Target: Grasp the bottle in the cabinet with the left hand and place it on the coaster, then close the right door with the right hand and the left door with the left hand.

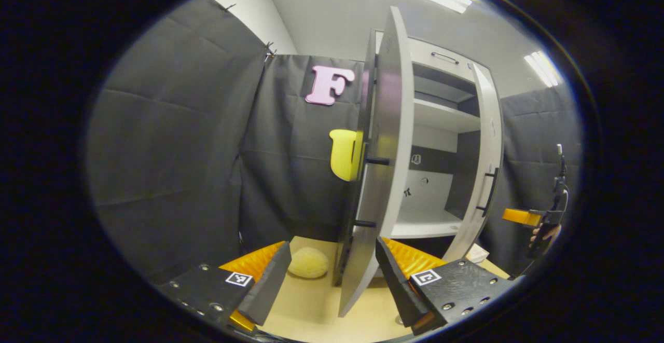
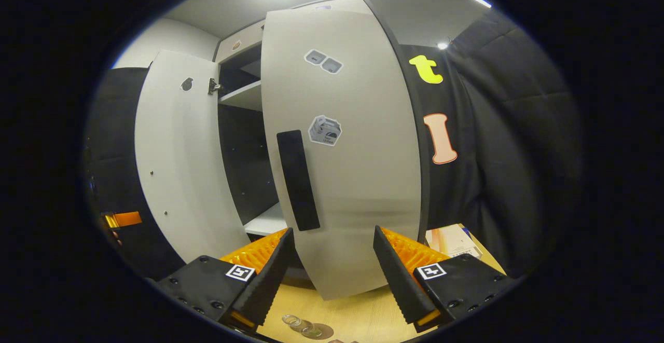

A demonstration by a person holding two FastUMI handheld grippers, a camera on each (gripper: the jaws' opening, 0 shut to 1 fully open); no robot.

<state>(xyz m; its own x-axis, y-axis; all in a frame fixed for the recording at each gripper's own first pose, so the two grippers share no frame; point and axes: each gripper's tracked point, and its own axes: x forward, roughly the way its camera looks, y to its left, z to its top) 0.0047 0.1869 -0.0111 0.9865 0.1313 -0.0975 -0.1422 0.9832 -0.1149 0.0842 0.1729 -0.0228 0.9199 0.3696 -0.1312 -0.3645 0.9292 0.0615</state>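
Observation:
The white cabinet (image 1: 441, 120) stands with both doors swung out and bare shelves inside. In the left gripper view its left door (image 1: 386, 140) stands edge-on just past my open left gripper (image 1: 332, 244), the door's lower corner between the fingers. The right door (image 2: 353, 177), with a black handle (image 2: 298, 179), hangs close in front of my open right gripper (image 2: 333, 230). At the bottom edge of the right gripper view a clear glass bottle (image 2: 296, 322) sits on the table by a dark round coaster (image 2: 322, 331); whether it stands on it I cannot tell.
A pale yellow rounded lump (image 1: 308, 262) lies on the wooden table (image 1: 306, 306) left of the cabinet. A small box (image 2: 452, 240) rests at the table's right. The other gripper (image 1: 521, 217), held by a hand (image 1: 544, 234), hovers beyond the right door (image 1: 485, 177).

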